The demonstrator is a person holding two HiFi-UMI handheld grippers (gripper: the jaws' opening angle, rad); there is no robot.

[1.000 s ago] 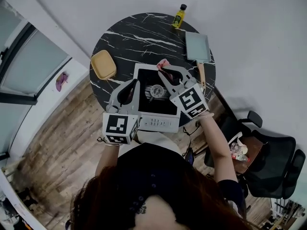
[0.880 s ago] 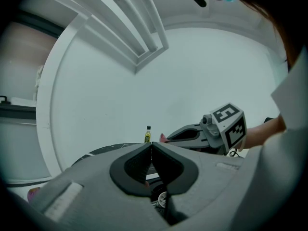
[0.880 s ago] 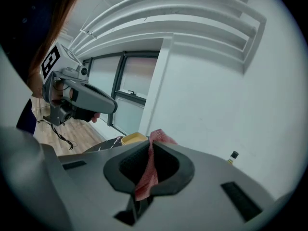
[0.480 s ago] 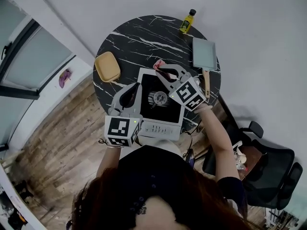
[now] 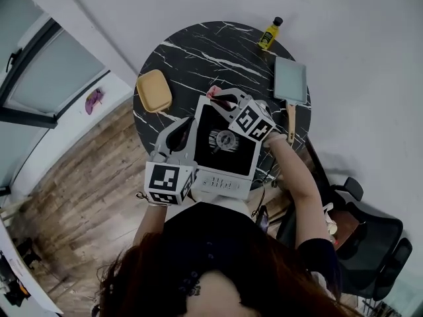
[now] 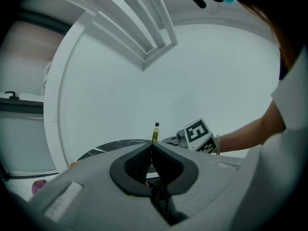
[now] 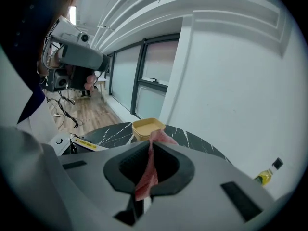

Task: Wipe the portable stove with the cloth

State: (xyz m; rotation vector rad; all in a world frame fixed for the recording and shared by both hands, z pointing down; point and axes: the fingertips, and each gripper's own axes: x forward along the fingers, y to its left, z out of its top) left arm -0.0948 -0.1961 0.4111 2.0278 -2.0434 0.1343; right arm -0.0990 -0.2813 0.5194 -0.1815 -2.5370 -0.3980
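Observation:
The portable stove (image 5: 228, 177), white with a black top and a round burner (image 5: 223, 139), sits at the near edge of the round black marble table (image 5: 192, 58). A pink cloth (image 7: 148, 170) is pinched in my right gripper (image 5: 217, 96), which is shut on it over the stove's far left corner; a bit of cloth (image 5: 213, 92) shows at the jaw tips. My left gripper (image 5: 182, 128) hovers at the stove's left edge with its jaws closed together and nothing between them (image 6: 151, 147).
A yellow lidded box (image 5: 154, 90) lies left on the table. A yellow bottle (image 5: 268, 34) stands at the far edge. A grey rectangular pan with a wooden handle (image 5: 290, 83) lies right. Office chairs (image 5: 360, 240) stand right of the table on the wooden floor.
My right gripper has swept left with the cloth along the stove's far edge to the far left corner. The left gripper has barely moved.

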